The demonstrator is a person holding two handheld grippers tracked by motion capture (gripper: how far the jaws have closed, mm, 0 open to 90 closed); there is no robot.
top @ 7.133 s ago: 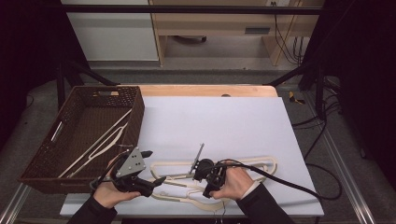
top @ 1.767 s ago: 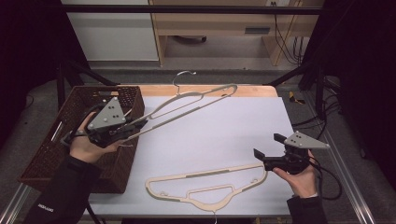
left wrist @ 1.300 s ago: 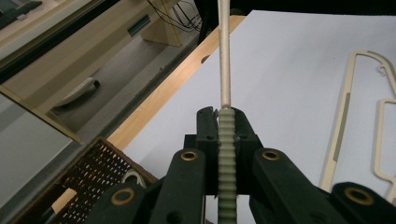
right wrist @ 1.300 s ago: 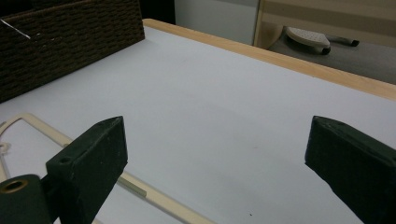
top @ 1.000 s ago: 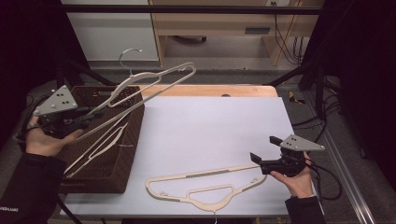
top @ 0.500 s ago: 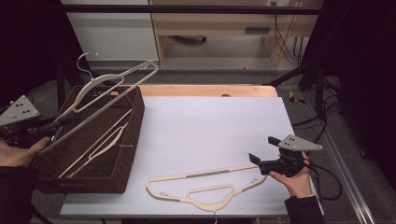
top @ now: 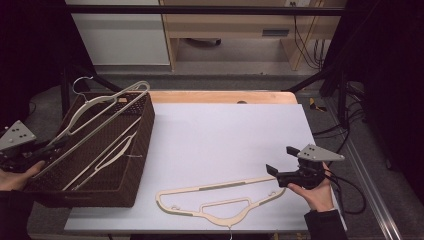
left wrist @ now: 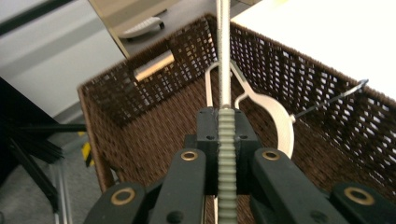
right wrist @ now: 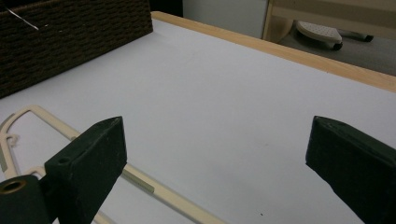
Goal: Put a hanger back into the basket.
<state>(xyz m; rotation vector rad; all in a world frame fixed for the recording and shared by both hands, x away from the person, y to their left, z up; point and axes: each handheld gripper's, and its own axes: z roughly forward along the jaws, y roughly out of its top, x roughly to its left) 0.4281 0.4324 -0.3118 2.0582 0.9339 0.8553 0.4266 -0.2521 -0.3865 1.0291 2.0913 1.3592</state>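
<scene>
My left gripper (top: 49, 150), at the far left beside the basket, is shut on the ribbed bar of a cream hanger (top: 142, 86). That hanger slants up and to the right over the brown wicker basket (top: 135, 170), with its metal hook past the back left corner. In the left gripper view the jaws (left wrist: 226, 116) pinch the ribbed bar (left wrist: 227, 154) above the basket's inside (left wrist: 140, 135). A second cream hanger (top: 107, 155) lies in the basket. A third hanger (top: 215, 200) lies flat on the white table. My right gripper (top: 277, 172) rests open by its right end, its jaws (right wrist: 215, 149) wide apart with nothing between them.
The white tabletop (top: 225, 135) has a wooden strip (top: 220, 96) along its far edge. The basket wall (right wrist: 70, 32) stands at the table's left. Cables trail on the floor to the right, and a cabinet stands beyond the table.
My left hand has moved left and down, so the held hanger has sunk closer to the basket. The right gripper and the hanger on the table have stayed put.
</scene>
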